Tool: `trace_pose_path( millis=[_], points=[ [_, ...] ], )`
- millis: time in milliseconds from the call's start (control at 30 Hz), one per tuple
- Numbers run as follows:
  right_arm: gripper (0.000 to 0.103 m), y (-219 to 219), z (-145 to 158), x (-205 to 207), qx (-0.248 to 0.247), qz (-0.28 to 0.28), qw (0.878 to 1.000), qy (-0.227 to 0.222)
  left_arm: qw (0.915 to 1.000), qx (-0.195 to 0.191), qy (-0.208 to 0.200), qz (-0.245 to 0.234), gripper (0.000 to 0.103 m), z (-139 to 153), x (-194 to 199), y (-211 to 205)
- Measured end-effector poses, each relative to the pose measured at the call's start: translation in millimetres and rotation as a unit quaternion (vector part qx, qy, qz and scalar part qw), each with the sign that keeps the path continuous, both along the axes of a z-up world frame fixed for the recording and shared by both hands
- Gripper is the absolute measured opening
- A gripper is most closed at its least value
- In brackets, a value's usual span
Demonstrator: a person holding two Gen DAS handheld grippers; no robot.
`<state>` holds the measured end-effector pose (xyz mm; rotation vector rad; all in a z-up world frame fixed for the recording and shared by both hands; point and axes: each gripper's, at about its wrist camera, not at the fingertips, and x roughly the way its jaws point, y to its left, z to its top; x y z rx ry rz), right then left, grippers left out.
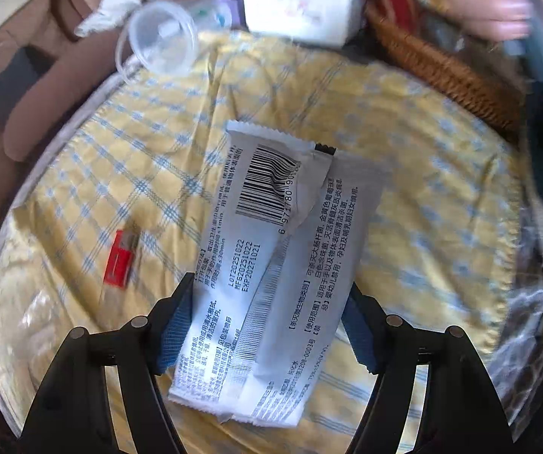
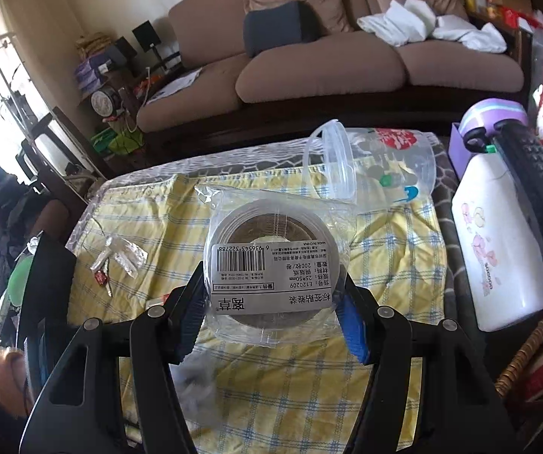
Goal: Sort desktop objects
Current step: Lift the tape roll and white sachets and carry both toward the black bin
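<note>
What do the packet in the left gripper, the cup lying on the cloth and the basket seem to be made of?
Wipe packet: thin plastic or foil film, slightly glossy; it creases and has crimped, serrated seams. Clear cup: transparent hard plastic, probably; the cloth shows through its wall. Basket: woven wicker or rattan, matte brown, with visible strands.

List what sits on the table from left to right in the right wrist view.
Crinkled clear wrapper → bagged label roll held in the right gripper → clear plastic tub lying on its side → white flowered bottle → black keyboard.
</note>
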<state>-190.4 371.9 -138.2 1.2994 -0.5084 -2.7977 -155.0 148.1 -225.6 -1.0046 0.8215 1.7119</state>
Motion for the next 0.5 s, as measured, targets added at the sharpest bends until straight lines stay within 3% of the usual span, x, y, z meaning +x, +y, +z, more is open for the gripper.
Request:
trace_pose_path(
  millis=[133, 233, 300, 333, 433, 500],
  points=[
    [0.059, -4.2, 3.7, 0.5, 0.003, 0.003, 1.000, 0.002, 0.9963, 0.059, 0.023, 0.058, 0.072, 30.9, 12.1, -27.8],
    [0.059, -7.6, 6.5, 0.8, -0.001, 0.011, 1.000, 0.009, 0.9838, 0.116, 0.016, 0.136, 0.072, 57.6, 15.6, -69.3],
    [0.059, -10.9, 6.7, -0.1, -0.007, 0.017, 1.000, 0.011, 0.9591, 0.162, 0.025, 0.231, 0.071, 78.6, 14.7, -109.7],
    [0.059, -14.6, 6.0, -0.9, -0.007, 0.019, 1.000, 0.009, 0.9503, 0.175, 0.027, 0.256, 0.071, 87.3, 16.6, -123.1],
    [0.059, -27.8, 7.7, -3.9, 0.008, 0.026, 1.000, 0.005, 0.9215, 0.191, 0.082, 0.328, 0.071, 125.8, 34.5, -162.0],
    [0.059, -37.6, 10.5, -4.3, 0.013, 0.038, 0.999, 0.007, 0.8840, 0.235, 0.113, 0.388, 0.072, 151.4, 53.9, -200.1]
  ],
)
